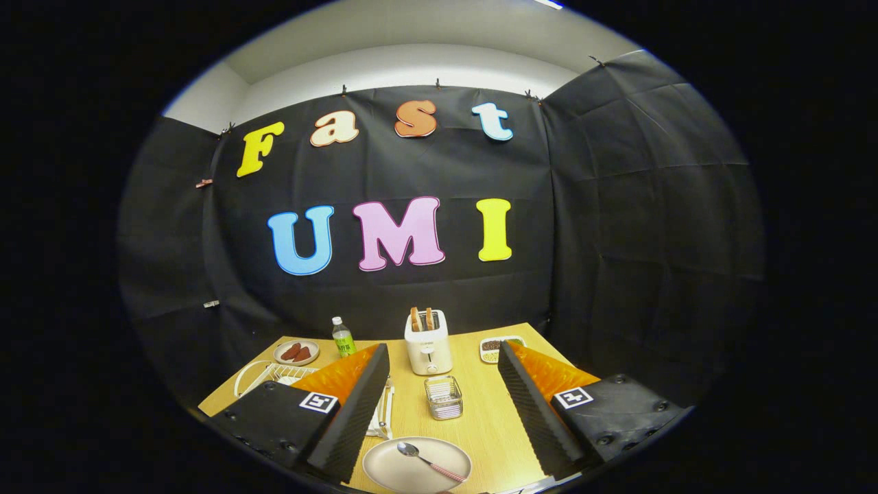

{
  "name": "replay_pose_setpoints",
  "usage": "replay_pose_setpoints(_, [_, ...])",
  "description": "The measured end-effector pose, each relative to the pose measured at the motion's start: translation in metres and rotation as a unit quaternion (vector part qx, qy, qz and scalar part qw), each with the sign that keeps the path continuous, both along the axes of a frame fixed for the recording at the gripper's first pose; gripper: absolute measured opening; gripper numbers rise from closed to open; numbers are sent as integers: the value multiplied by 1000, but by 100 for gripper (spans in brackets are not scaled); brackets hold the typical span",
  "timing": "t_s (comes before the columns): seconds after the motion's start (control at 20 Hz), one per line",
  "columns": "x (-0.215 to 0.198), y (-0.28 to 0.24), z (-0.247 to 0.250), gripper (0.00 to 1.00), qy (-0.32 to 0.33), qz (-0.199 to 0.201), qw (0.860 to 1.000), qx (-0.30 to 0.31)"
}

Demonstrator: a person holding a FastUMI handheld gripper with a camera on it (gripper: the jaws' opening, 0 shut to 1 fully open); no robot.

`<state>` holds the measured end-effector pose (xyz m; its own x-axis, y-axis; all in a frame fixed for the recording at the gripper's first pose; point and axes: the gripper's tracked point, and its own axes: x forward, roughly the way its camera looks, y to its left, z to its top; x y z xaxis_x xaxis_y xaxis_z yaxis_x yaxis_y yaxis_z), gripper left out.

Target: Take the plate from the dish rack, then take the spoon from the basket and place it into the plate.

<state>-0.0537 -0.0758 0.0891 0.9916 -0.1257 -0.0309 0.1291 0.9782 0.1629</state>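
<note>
Spreading out below the booth's dark wall, the wooden desk [480, 412] carries everything, and the listing runs from big to small. Taking the toaster as the clock's centre, the white wire dish rack [264, 376] sits at about eight o'clock, partly hidden by the left finger. The hand-held gripper [439, 439] is raised above the near edge of the desk, pointing forward and slightly down, its fingers spread wide with nothing between them; one finger lies at seven o'clock, the other at five. The beige plate [416, 466] lies flat at six o'clock, between the fingertips and just below them. The white toaster [428, 342] stands upright with two slices in its slots. A small clear basket [443, 396] sits at six o'clock, between toaster and plate. At ten o'clock is a small dish of brown food [296, 353], next to it a green-labelled bottle [342, 337], and at two o'clock a small tray of grains [499, 348].

The spoon [425, 460] rests in the plate, bowl toward eleven o'clock, patterned handle toward four. It looks light, stiff and likely slippery at its metal bowl; the handle's middle is the better place to pinch. The plate seems rigid and breakable, best gripped at its rim. By this layout the task looks finished.
</note>
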Motion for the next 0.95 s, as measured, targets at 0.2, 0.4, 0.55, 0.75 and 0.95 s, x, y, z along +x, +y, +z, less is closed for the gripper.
replay_pose_setpoints(0.2, [-5,-12,-5,98,2,-20,1000,1])
replay_pose_setpoints(0.4, [-7,-22,-13,98,15,-35,999,-6])
replay_pose_setpoints(0.55, [-2,-25,-24,98,26,-38,999,-11])
replay_pose_setpoints(0.75, [7,-23,-37,98,26,-32,999,-2])
replay_pose_setpoints(0.95, [20,-13,-45,98,18,-10,1000,-16])
